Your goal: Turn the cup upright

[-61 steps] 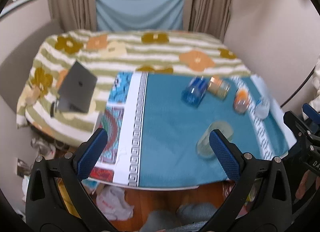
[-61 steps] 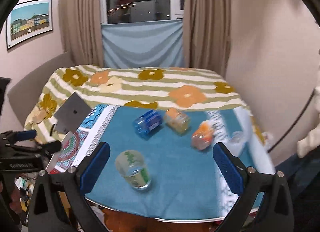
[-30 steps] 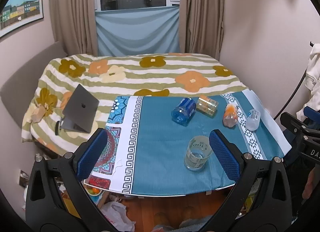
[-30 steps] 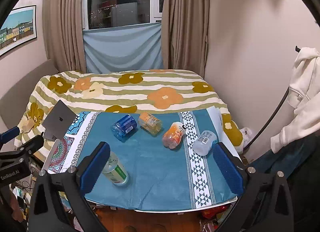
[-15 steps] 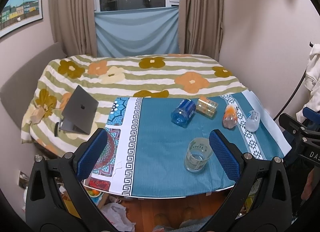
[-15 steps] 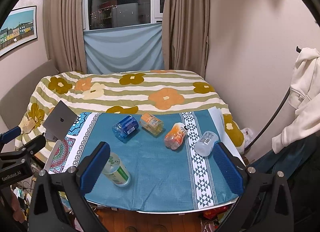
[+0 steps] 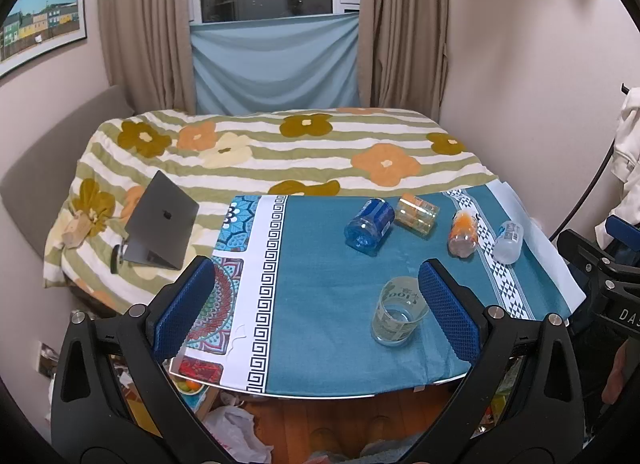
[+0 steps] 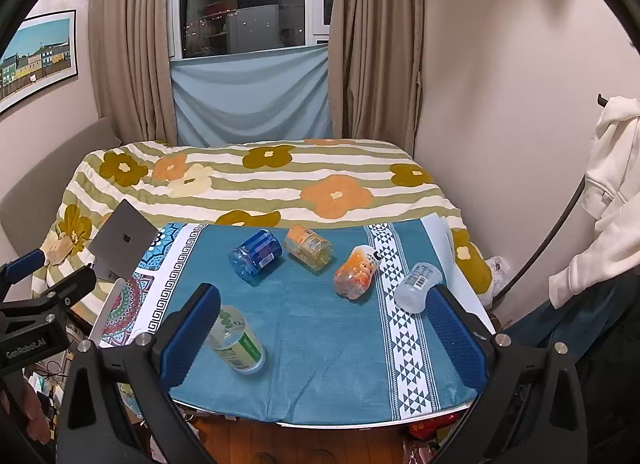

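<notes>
A clear glass cup with green print [image 7: 397,312] [image 8: 236,340] stands upright, mouth up, near the front edge of the teal tablecloth [image 7: 328,296] [image 8: 320,328]. Several other cups lie on their sides at the back: a blue one [image 7: 369,220] [image 8: 256,253], a yellow-orange one [image 7: 416,214] [image 8: 309,248], an orange printed one [image 7: 463,233] [image 8: 357,273] and a clear one [image 7: 508,237] [image 8: 418,287]. My left gripper [image 7: 316,308] is open and empty, back from the table. My right gripper [image 8: 324,332] is open and empty too.
A bed with a striped flower blanket [image 7: 280,148] lies behind the table. A grey laptop [image 7: 160,222] [image 8: 122,240] rests on its left side. Bags and clutter sit on the wooden floor below the table's front edge [image 7: 320,394]. A wall stands at right.
Two seconds ago the views were blurred and low; both grippers have since risen and drawn back from the table. The glass cup stands upright. Little has moved in the last half second.
</notes>
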